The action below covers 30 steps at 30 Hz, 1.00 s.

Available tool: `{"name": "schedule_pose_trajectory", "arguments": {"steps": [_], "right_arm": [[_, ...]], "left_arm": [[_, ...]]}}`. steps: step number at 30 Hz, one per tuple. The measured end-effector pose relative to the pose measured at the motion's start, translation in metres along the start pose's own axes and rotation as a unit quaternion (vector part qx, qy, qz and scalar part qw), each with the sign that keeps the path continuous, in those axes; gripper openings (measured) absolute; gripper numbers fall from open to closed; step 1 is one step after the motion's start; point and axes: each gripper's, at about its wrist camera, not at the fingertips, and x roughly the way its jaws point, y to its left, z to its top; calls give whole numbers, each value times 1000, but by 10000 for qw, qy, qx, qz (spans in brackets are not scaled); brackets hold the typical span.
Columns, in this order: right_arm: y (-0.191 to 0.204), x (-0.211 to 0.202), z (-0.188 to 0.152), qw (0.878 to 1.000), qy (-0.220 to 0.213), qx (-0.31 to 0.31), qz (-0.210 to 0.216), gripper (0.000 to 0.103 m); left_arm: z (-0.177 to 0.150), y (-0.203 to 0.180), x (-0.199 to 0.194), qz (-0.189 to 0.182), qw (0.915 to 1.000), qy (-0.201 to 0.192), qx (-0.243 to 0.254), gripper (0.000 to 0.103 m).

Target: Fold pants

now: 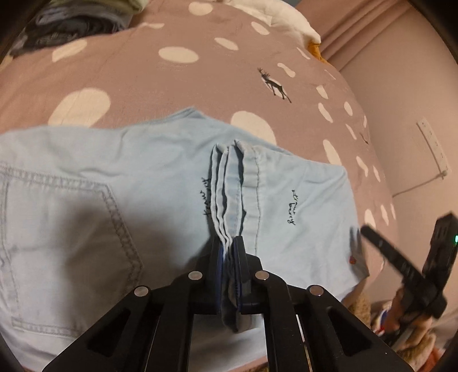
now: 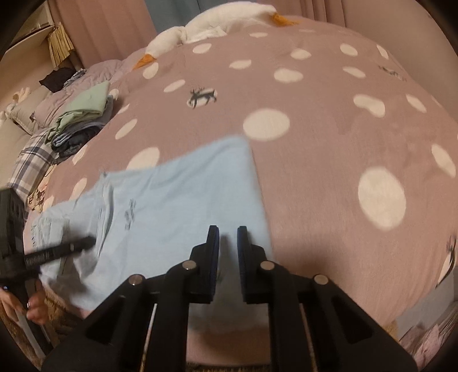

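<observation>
Light blue denim pants [image 1: 120,183] lie on the pink spotted bedspread [image 1: 143,83], with a back pocket at the left in the left wrist view. My left gripper [image 1: 230,243] is shut on a bunch of stacked hem layers of the pants [image 1: 229,183], which stand up between its jaws. My right gripper [image 2: 228,231] hovers over the right part of the pants [image 2: 177,200], its jaws a little apart with nothing between them. It also shows in the left wrist view [image 1: 360,231] at the pants' right edge. The left gripper shows blurred in the right wrist view [image 2: 86,241].
A stack of folded clothes [image 2: 83,120] sits at the far left of the bed. A white goose plush toy [image 2: 217,25] lies at the bed's far edge. Curtains and a wall [image 1: 400,85] stand to the right. The bedspread [image 2: 343,128] stretches to the right of the pants.
</observation>
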Motion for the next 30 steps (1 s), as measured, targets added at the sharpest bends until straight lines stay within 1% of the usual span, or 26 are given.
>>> {"name": "schedule_pose_trajectory", "arguments": {"steps": [2, 4, 5, 8, 9, 11, 14, 21, 23, 26, 28, 30], "right_arm": [[2, 5, 17, 9999, -112, -54, -27, 13], [3, 11, 31, 9999, -112, 3, -34, 14], [2, 18, 39, 9999, -106, 15, 27, 15], [2, 37, 44, 9999, 101, 17, -35, 15], [1, 48, 40, 9996, 260, 27, -98, 15], [0, 55, 29, 9990, 408, 34, -198, 15], [-1, 44, 13, 9992, 325, 2, -241, 12], [-10, 11, -31, 9987, 472, 114, -165, 12], [-8, 4, -42, 9987, 444, 79, -218, 12], [-6, 5, -46, 9989, 371, 62, -270, 12], [-7, 6, -45, 9987, 390, 170, -267, 12], [-7, 7, -45, 9987, 385, 159, -297, 12]], "left_arm": [[-1, -3, -1, 70, 10000, -20, 39, 6], [-2, -7, -2, 207, 9996, -34, 171, 7], [-3, -8, -1, 239, 9995, -29, 203, 7], [-5, -5, 2, 265, 9995, -26, 195, 9], [-5, -4, 2, 256, 9995, -19, 192, 9], [-5, -4, 0, 262, 9995, 30, 198, 9], [-7, -4, -2, 278, 9992, 72, 269, 9], [-22, -1, -10, 381, 9986, 110, 337, 9], [-24, -3, -14, 473, 9982, 158, 341, 9], [-20, -11, -25, 652, 9970, 187, 371, 9], [-15, -22, -36, 522, 9972, -10, 541, 9], [-9, -35, -44, 260, 9966, -185, 756, 11]]}}
